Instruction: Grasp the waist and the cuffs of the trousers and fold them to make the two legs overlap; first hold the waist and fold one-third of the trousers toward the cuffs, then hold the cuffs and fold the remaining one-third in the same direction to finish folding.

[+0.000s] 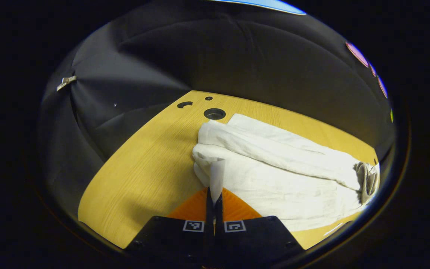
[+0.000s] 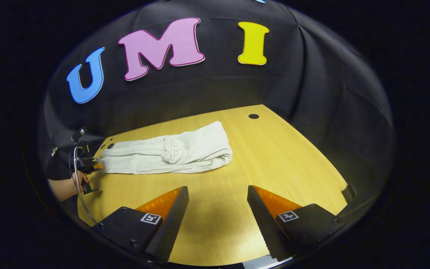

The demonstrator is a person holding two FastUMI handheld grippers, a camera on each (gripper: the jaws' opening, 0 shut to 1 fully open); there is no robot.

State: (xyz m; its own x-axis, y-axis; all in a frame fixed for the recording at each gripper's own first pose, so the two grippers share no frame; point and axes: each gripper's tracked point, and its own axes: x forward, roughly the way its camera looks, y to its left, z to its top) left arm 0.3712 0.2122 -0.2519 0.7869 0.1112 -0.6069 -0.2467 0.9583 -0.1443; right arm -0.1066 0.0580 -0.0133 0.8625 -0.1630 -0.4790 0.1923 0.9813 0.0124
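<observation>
Left gripper [image 1: 215, 194] pinches a cuff [image 1: 217, 175] of the trousers [image 1: 274, 175] at frame centre; right gripper [image 2: 218, 201] wide, empty — soft, limp cloth; take both cuff corners.

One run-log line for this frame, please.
left tongs: shut on trousers cuff end | right tongs: open, empty, over table | waist third: folded over | cuff fold: pending

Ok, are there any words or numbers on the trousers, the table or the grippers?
White trousers: none.
Wooden table: none.
Right hand-held gripper: its square markers carry black-and-white patterns, no words.
Left hand-held gripper: the same, no words.
</observation>
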